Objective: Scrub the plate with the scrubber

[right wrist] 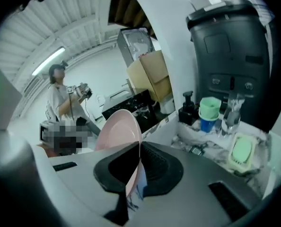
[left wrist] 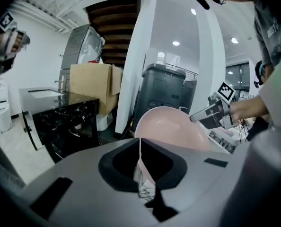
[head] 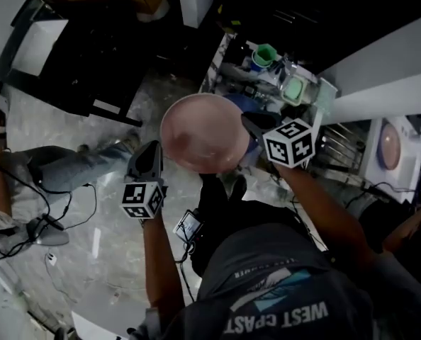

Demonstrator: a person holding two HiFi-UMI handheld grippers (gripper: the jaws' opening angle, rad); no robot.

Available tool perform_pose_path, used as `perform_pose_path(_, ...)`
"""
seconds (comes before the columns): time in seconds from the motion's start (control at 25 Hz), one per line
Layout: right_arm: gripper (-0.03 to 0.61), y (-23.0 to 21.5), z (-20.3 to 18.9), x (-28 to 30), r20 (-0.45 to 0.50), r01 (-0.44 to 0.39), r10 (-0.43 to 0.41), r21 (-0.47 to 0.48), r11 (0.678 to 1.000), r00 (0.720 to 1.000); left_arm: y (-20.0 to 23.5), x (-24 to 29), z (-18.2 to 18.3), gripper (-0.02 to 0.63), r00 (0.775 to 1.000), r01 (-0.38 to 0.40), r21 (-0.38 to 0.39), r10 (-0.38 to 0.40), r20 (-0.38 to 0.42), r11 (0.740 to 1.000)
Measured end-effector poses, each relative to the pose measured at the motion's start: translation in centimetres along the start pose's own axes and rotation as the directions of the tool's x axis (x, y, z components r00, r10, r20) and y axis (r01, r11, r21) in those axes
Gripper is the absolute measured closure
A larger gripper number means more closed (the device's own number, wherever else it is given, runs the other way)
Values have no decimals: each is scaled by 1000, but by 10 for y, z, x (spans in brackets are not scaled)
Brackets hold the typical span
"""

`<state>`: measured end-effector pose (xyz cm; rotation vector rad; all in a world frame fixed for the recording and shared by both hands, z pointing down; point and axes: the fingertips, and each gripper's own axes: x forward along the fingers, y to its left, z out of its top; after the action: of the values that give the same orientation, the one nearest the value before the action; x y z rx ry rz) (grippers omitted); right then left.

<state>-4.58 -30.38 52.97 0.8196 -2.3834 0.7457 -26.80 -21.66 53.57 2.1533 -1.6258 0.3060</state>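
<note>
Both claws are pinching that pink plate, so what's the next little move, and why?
Probably open the right gripper and reach for the green scrubber on the counter: it and the left gripper both clamp the plate by its rim, so neither holds the scrubber.

Round pink plastic plate (head: 205,133) sits mid-air between both grippers: left gripper (head: 156,153) on its left rim, right gripper (head: 253,129) on its right rim. Marble-topped counter (right wrist: 192,134) is behind the plate. On it, green plastic cup (head: 266,54) sits in blue cup (right wrist: 207,125), with green rectangular sponge (head: 293,89) to their right.

Head view: overhead, steeply down. Left, right gripper views: close at opposite rims. All share plate (head: 205,133).
</note>
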Motion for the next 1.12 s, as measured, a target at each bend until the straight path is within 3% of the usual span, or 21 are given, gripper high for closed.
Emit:
perform_pose_path(0.16, 542, -9, -31, 30, -66, -7, 16, 129, 992, 998, 10, 8, -33, 609, 998, -23, -23, 21, -58, 999)
perform_pose_path(0.48, 543, -27, -59, 60, -115, 68, -46, 192, 979, 992, 20, 25, -59, 609, 992, -34, 24, 37, -123, 999)
perform_pose_path(0.84, 540, -24, -52, 65, -76, 53, -45, 112, 992, 996, 28, 28, -53, 609, 989, -62, 81, 72, -131, 995)
perform_pose_path(0.96, 490, -28, -45, 49, -51, 61, -57, 70, 996, 997, 24, 30, -51, 609, 989, -58, 87, 69, -132, 994)
perform_pose_path(1.12, 471, -64, -39, 8, -12, 169, -170, -6, 986, 985, 25, 28, -50, 609, 987, -66, 87, 78, -141, 994)
